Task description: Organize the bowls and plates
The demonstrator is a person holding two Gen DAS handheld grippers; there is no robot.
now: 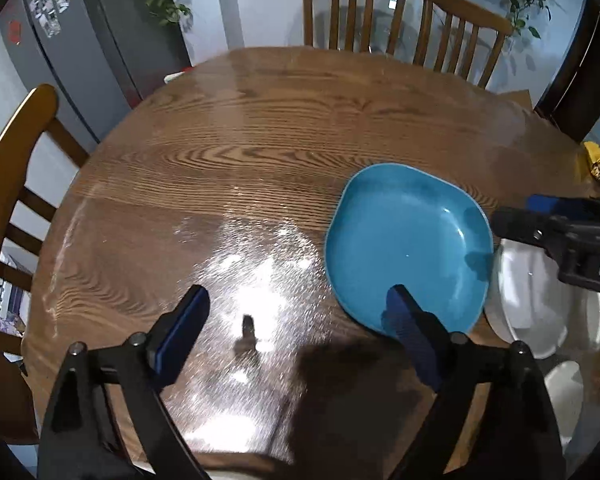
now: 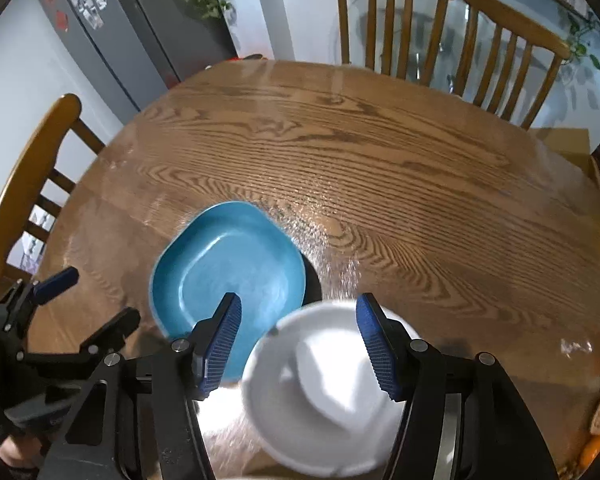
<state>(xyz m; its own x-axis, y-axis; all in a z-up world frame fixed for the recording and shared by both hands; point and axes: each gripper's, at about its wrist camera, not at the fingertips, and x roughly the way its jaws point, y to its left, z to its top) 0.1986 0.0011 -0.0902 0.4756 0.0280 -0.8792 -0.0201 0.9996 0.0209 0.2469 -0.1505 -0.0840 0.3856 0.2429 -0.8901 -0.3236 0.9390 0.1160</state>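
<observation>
Left claw [image 1: 296, 326] jaws apart over bare worktop [image 1: 260, 140]; right claw [image 2: 298, 344] apart above white bowl [image 2: 320, 392], blue plate [image 2: 228, 268] adjacent.

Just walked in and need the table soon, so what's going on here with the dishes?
A person is tidying dishes on the wooden table with two handheld grippers. The left gripper is open over bare wood beside the blue plate, one of its fingers over the plate's near edge. The right gripper is open over the white bowl, which sits next to the plate. Neither gripper holds anything yet.
</observation>
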